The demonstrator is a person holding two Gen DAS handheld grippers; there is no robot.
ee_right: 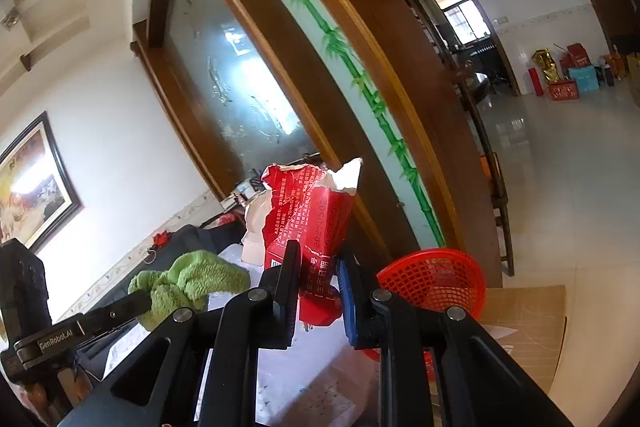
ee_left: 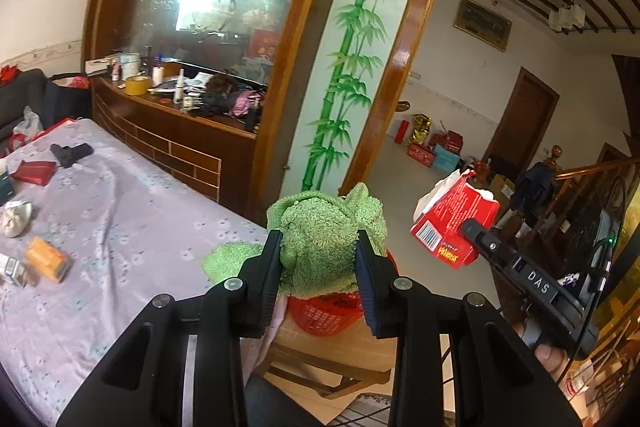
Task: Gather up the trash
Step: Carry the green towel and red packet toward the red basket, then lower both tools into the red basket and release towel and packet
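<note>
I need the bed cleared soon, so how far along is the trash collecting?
Done: nothing visibly binned; the red basket's inside is hidden. In hand: the left gripper clamps a green cloth and the right gripper a torn red carton, both near the basket. Left: an orange box, a crumpled wrapper and a red packet on the bed.

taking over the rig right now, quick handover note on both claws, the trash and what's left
Left claw: shut on a green towel, held above the red basket.
Right claw: shut on a torn red carton, just beside the basket.
Basket sits on a cardboard box off the bed's corner.
Done: both items picked up, neither dropped in yet.
Left: release both into the basket, then likely go back for the orange box, crumpled wrapper and red packet lying on the bed.
</note>
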